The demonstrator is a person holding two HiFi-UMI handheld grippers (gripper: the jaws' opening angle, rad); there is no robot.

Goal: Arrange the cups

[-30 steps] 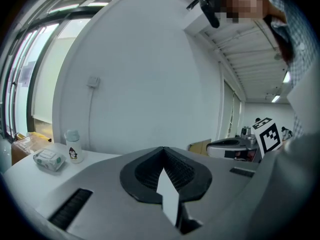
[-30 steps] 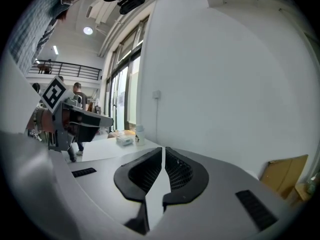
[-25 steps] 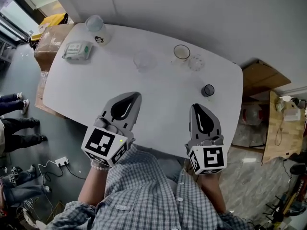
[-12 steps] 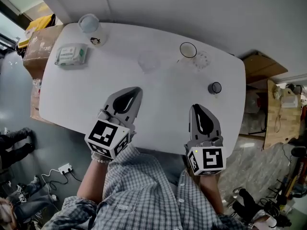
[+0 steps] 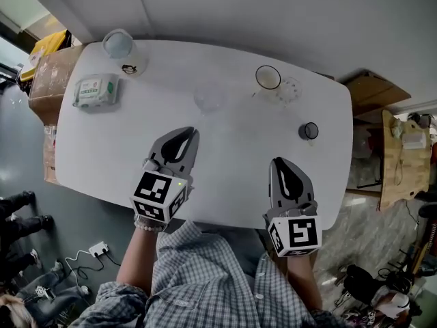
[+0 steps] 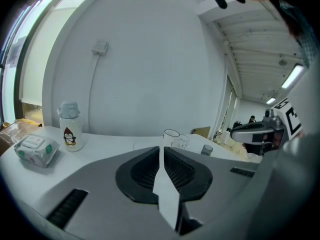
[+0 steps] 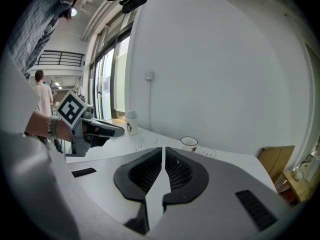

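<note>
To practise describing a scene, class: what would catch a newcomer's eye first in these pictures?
First come the left gripper and right gripper, both shut and empty, over the near part of the white table. Beyond them, cups stand scattered toward the far right: a white mug, a clear glass beside it, and a small dark cup. A penguin bottle stands at the far left corner.

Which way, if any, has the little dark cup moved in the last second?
No. The little dark cup sits the same way off the white mug and the table's right edge as before; only the view has shifted.
</note>
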